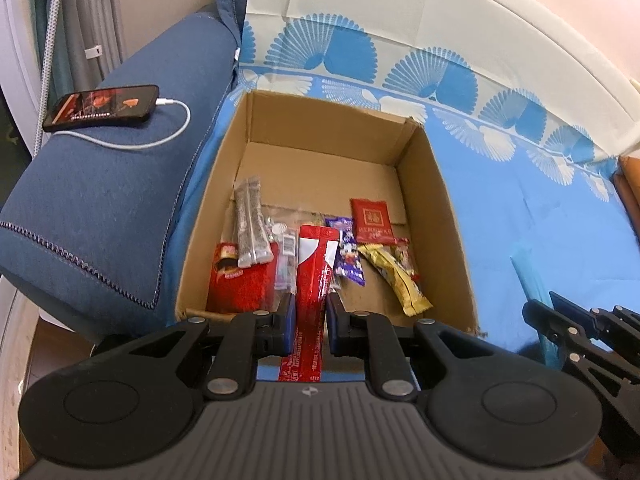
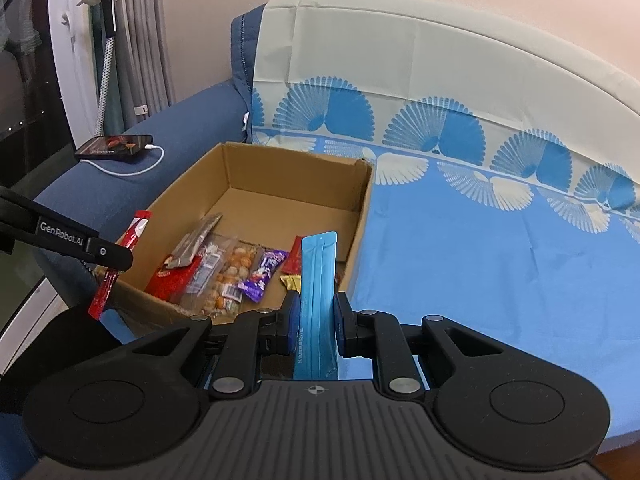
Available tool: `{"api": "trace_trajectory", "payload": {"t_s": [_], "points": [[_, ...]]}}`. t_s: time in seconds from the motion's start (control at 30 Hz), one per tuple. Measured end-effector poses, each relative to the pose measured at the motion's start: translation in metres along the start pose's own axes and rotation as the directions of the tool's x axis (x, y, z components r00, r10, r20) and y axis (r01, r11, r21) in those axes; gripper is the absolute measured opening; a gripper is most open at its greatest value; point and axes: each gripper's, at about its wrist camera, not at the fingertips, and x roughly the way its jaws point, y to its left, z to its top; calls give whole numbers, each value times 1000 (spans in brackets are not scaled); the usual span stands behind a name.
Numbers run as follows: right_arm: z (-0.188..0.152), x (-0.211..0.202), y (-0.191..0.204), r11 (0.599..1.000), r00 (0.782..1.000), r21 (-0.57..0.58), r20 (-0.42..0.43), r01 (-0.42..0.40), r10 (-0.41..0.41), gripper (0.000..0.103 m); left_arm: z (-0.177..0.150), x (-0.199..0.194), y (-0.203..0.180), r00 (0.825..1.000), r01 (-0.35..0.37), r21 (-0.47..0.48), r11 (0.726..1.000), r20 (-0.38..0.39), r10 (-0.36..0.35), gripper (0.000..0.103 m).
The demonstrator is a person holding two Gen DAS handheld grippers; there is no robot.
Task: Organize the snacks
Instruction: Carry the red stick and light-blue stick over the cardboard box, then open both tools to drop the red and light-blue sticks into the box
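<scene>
A long red foil snack stick (image 1: pixel 311 280) is clamped between the pads of the left gripper (image 1: pixel 311 312), its free end reaching toward 12 o'clock over the near wall of the open brown cardboard box (image 1: pixel 424 184). In the right wrist view the same stick (image 2: pixel 134 236) is seen at 9 o'clock, held above the box's near-left corner by the left gripper (image 2: pixel 108 258).

A long light-blue flat snack pouch (image 2: pixel 318 292) is gripped upright by the right gripper (image 2: pixel 316 320), just beside the box's near-right corner (image 2: pixel 360 232); whether the pouch is over the box or outside it cannot be told.

Inside the box, along the near wall, are recorded: a red plush-textured packet (image 1: pixel 244 288) at 9 o'clock, two grey stick sachets (image 1: pixel 252 224) lying on it, a clear bag of small wrapped sweets (image 2: pixel 230 276), a purple cartoon-printed wrapper (image 1: pixel 348 256), a gold bar wrapper (image 1: pixel 404 280) at 3 o'clock, and a small red square packet (image 1: pixel 370 220) behind it. The far half of the box floor is bare.

The box sits on a blue fan-patterned cloth (image 1: pixel 500 208). A black smartphone with a white cable (image 1: pixel 104 108) lies on the dark blue sofa arm (image 1: pixel 100 200) at 10 o'clock
</scene>
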Motion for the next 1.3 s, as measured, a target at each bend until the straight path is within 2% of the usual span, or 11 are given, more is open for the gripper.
{"api": "trace_trajectory", "payload": {"t_s": [0.47,1.3], "points": [[29,40,6,999,999,0,-17,-35,35,20,39,31,-1,1000,-1,4,1000,6,1,18],[68,157,-11,995,994,79,-86,-57,64,20,101,151,-6,993,-46,52,998,-102,51,18]]}}
